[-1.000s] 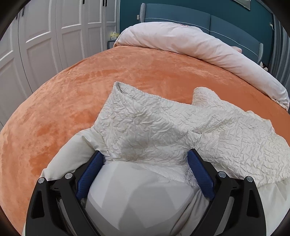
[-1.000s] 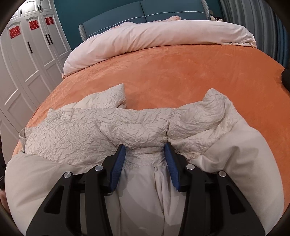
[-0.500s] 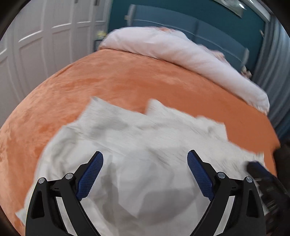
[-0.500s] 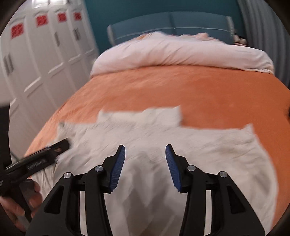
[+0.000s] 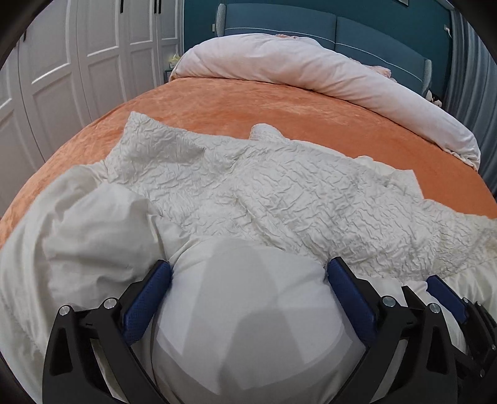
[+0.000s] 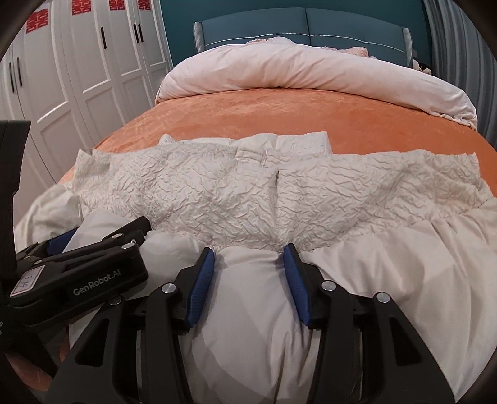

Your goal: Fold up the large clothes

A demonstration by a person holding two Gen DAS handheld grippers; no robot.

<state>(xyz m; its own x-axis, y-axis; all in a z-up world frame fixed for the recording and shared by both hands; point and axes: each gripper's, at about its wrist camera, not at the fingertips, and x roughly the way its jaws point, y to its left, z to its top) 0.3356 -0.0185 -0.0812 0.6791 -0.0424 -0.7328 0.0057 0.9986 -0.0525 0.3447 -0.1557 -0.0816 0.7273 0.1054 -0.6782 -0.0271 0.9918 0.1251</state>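
A large cream garment (image 5: 264, 192) with a crinkled top part and a smooth skirt part lies spread on the orange bed (image 5: 236, 105). It also shows in the right wrist view (image 6: 248, 186), with its collar at the far edge. My left gripper (image 5: 248, 270) is shut on a thick bunch of the smooth fabric. My right gripper (image 6: 249, 253) is shut on another bunch of the smooth fabric near the waist seam. The left gripper (image 6: 77, 264) sits close to the left of the right one.
A pale pink duvet (image 5: 310, 65) is rolled up at the head of the bed, in front of a blue headboard (image 6: 304, 28). White wardrobe doors (image 6: 77, 62) stand along the left side. Grey curtains (image 5: 466, 62) hang at the right.
Both grippers swung the garment up and out, then brought it down. It now lies spread wider and flatter across the bed. The two grippers have come close together.
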